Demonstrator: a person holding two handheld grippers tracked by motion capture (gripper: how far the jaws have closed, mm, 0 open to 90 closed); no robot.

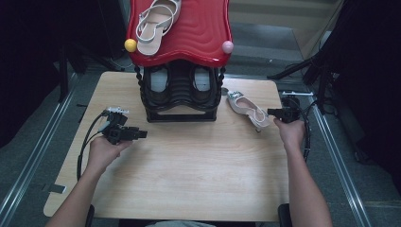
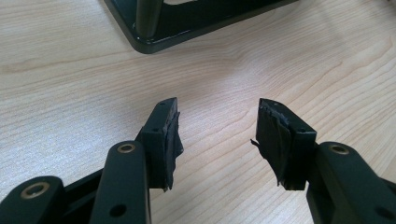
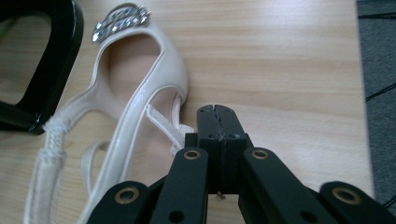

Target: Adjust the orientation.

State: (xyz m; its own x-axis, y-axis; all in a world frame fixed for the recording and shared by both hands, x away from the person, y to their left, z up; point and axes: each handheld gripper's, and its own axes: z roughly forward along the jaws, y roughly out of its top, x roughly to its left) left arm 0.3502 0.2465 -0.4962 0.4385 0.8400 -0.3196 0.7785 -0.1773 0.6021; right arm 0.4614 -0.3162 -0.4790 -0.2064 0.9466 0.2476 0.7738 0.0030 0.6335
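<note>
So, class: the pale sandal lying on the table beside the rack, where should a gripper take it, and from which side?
Probably at the heel end of the pale sandal, from the table's right edge: the heel points toward the right gripper, whose jaws are shut and would need opening first. The thin straps there fit between them; the black rack crowds the toe.

No lettering, label, brand mark or number could be read anywhere. The pale shoe [image 3: 140, 88] beside the rack [image 1: 182, 92] carried a sparkling buckle but no legible mark, and the rack's red top [image 1: 198, 33], the bench [image 1: 189, 161] and the black gripper [image 3: 218, 122] were all plain.
</note>
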